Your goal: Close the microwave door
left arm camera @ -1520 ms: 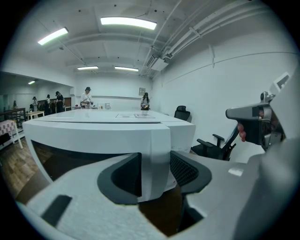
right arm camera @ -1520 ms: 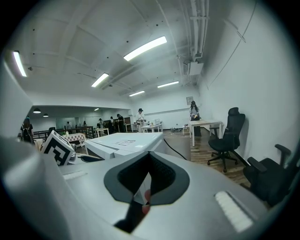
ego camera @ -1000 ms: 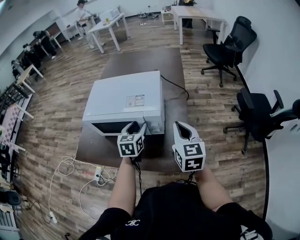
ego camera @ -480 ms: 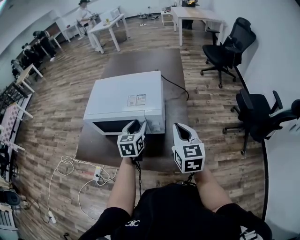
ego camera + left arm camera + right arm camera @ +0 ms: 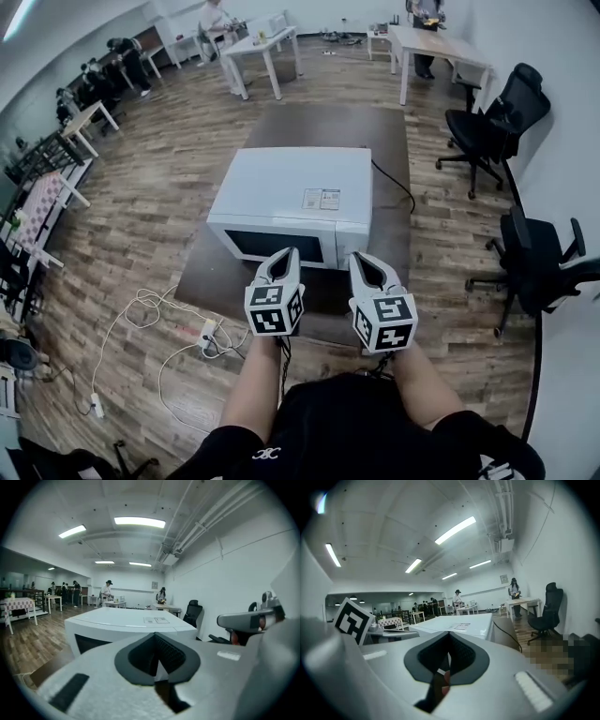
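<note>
- On the dark brown low table [image 5: 386,131]: one white box-shaped microwave [image 5: 300,187], set toward the person's end; its dark-windowed door [image 5: 275,246] lies flush with the front and faces the person
- Two pale grey handheld grippers: left gripper [image 5: 286,255] and right gripper [image 5: 362,261], side by side just in front of the microwave's front face, apart from each other
- Left gripper: jaws pressed together, nothing between them
- Right gripper: jaws likewise together, holding nothing
- One black cord [image 5: 394,183] running from the microwave's back right corner across the table
- Two black wheeled office chairs on the right: the far chair [image 5: 489,122] near a white table, the near chair [image 5: 539,267] by the wall
- One white power strip [image 5: 208,333] on the floor left of the table, with loose white cables [image 5: 141,323] looped round it
- Change since a second ago: left jaws stood wide apart at the door, now closed up empty; right jaws look the same
- Head view has swung: the microwave sits nearer the picture's middle and more of its window shows
- Surface: plain dark tabletop, bare but for the microwave and cord
- Room: wood-plank floor [image 5: 141,234], white walls, white tables [image 5: 267,47] at the far end with several people [image 5: 214,17] near them, long ceiling strip lights [image 5: 139,522] seen from the gripper views
</note>
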The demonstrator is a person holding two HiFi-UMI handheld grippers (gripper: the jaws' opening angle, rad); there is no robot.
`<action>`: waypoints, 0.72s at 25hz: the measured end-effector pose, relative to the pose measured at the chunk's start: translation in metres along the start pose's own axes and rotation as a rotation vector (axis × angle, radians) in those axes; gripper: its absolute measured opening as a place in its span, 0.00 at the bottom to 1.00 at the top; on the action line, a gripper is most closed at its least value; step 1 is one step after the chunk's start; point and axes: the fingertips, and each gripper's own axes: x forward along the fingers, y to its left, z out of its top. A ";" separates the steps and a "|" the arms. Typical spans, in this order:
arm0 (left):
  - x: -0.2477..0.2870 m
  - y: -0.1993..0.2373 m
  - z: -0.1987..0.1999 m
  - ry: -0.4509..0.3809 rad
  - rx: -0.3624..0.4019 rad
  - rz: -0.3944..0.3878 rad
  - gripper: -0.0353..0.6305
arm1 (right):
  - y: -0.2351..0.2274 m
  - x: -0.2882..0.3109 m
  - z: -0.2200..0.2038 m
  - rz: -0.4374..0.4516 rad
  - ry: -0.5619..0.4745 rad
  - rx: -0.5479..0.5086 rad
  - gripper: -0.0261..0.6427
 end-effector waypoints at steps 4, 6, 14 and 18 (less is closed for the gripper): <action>-0.040 0.037 0.011 -0.035 -0.062 0.082 0.06 | 0.030 0.012 0.004 0.015 -0.014 -0.013 0.05; -0.058 0.053 0.012 -0.037 -0.078 0.105 0.07 | 0.046 0.018 0.004 0.016 -0.015 -0.036 0.05; -0.107 0.091 0.016 -0.055 -0.074 0.143 0.07 | 0.108 0.033 0.001 0.073 -0.002 -0.059 0.05; -0.118 0.102 0.007 -0.046 -0.077 0.149 0.07 | 0.124 0.036 -0.005 0.083 0.005 -0.056 0.05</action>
